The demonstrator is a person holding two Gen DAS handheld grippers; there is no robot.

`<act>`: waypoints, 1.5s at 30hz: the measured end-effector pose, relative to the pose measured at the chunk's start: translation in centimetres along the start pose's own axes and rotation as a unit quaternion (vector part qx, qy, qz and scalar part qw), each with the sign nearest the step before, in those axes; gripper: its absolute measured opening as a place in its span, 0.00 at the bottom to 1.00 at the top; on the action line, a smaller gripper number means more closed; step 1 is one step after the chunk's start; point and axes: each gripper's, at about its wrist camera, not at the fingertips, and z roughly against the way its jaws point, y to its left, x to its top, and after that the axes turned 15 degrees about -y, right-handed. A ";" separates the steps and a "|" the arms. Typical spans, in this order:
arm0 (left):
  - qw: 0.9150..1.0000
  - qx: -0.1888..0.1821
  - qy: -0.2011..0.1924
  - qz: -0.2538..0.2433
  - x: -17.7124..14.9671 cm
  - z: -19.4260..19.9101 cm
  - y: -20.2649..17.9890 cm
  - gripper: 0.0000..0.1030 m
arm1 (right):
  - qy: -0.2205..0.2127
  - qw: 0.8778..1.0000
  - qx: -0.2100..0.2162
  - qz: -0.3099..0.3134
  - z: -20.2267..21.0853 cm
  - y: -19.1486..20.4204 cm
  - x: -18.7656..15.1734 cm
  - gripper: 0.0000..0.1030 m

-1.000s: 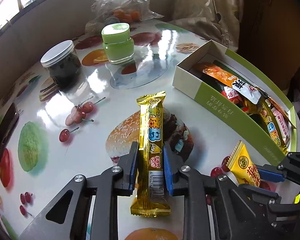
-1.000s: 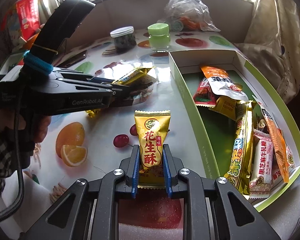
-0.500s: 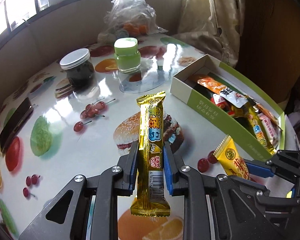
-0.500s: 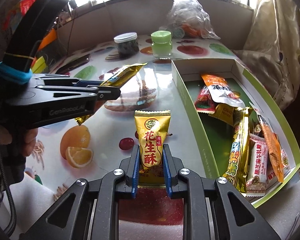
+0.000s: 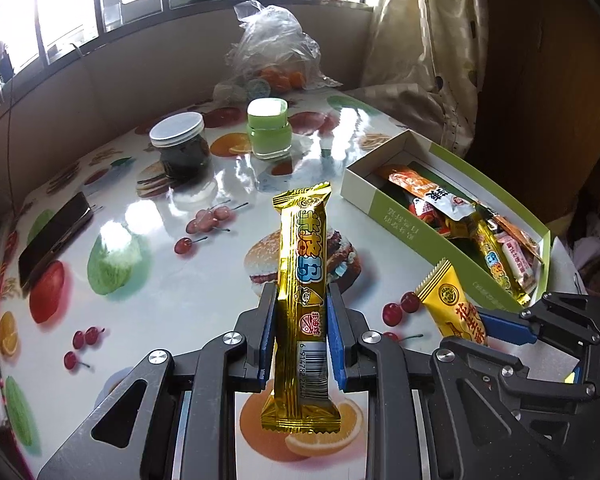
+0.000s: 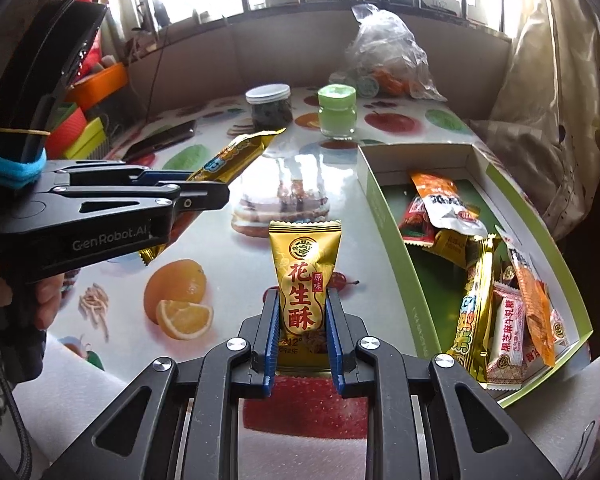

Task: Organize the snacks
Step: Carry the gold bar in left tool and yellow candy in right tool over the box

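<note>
- Left black two-finger gripper with blue pads (image 5: 302,332): clenched on a long gold foil snack bar (image 5: 303,280), crinkled and glossy, serrated seals at both ends, barcode near the lower end.
- Long axis of that bar running straight forward along the fingers, top seal pointing away from the camera, lower end hanging behind the pads; held above the glossy fruit-printed tablecloth (image 5: 148,280), clear of it.
- Right black two-finger gripper with blue pads (image 6: 303,320): clamped on a short gold foil peanut-candy pouch with red characters (image 6: 305,280), puffy, zigzag top edge.
- Pouch upright between the pads, long axis forward, top seal away from the camera, gripped by its lower half.
- Both packets left of the shallow green-and-white cardboard box (image 6: 396,240), outside its wall; orange, red and gold wrappers lying flat inside.
- Farther back: dark-filled jar with white screw lid (image 5: 180,144), pale green jar (image 5: 269,130), crumpled clear plastic bag (image 5: 276,48); flat dark phone (image 5: 54,236) at the left edge.
</note>
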 end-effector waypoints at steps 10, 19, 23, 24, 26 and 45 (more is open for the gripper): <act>1.000 0.000 -0.021 0.007 0.9 1.8 -0.7 0.24 | -0.029 1.000 -0.005 -0.002 1.9 -0.2 1.4 0.19; 0.999 -0.014 -0.027 0.012 1.8 1.7 -2.4 0.24 | -0.044 0.999 -0.024 -0.015 3.5 -2.1 1.8 0.19; 0.999 -0.023 -0.026 0.011 2.2 1.3 -3.6 0.24 | -0.052 0.998 -0.036 -0.023 4.3 -3.3 2.0 0.19; 0.999 -0.024 -0.025 0.012 2.3 1.2 -3.8 0.24 | -0.052 0.998 -0.039 -0.024 4.4 -3.5 2.0 0.19; 0.999 -0.030 -0.025 0.015 2.6 0.8 -4.3 0.24 | -0.053 0.997 -0.046 -0.028 4.6 -4.3 2.0 0.19; 0.998 -0.065 0.002 0.018 3.9 -3.7 -8.8 0.24 | -0.034 0.990 -0.118 -0.064 5.2 -12.0 1.2 0.19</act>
